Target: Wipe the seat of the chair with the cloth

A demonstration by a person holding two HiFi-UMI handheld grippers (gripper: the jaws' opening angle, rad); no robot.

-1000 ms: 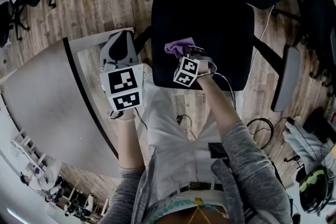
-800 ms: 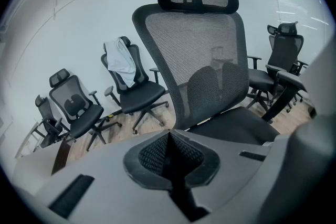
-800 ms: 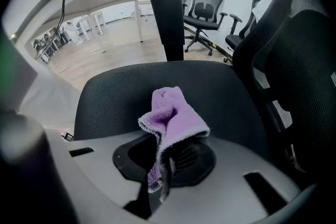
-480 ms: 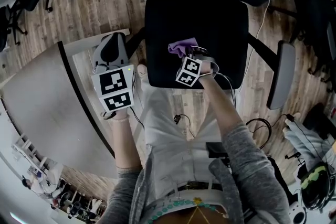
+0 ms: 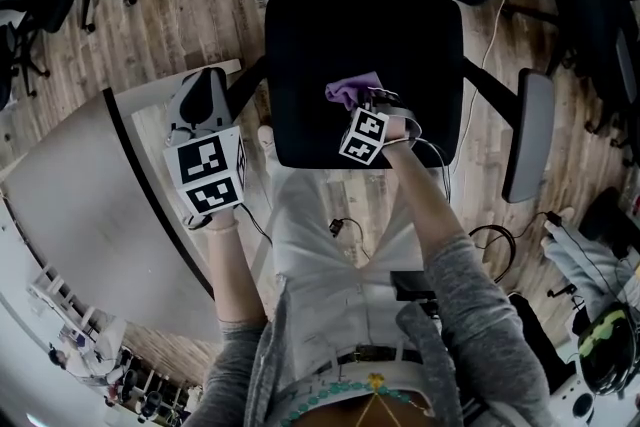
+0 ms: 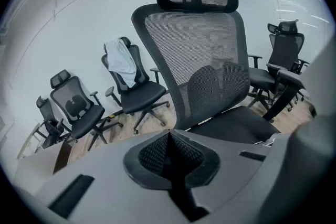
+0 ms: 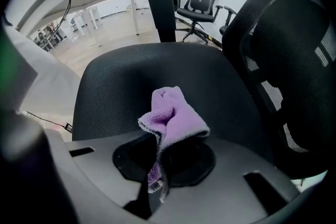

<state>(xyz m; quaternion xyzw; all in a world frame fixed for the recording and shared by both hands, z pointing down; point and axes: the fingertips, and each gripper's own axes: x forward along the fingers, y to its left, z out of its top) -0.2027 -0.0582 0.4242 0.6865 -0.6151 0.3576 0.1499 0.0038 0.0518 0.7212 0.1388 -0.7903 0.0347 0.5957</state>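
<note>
Right gripper (image 7: 157, 168): jaws clamped on purple cloth (image 7: 176, 113). Cloth bunched, over chair seat (image 7: 115, 86) (near centre). Left gripper (image 6: 170, 160): jaws together, nothing between, held beside seat, left side.

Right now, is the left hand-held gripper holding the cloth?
No, the right hand-held gripper clamps the cloth; the left hand-held gripper is empty.

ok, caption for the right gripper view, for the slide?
Right tool shut on the purple cloth, pointed at the black seat.
</note>
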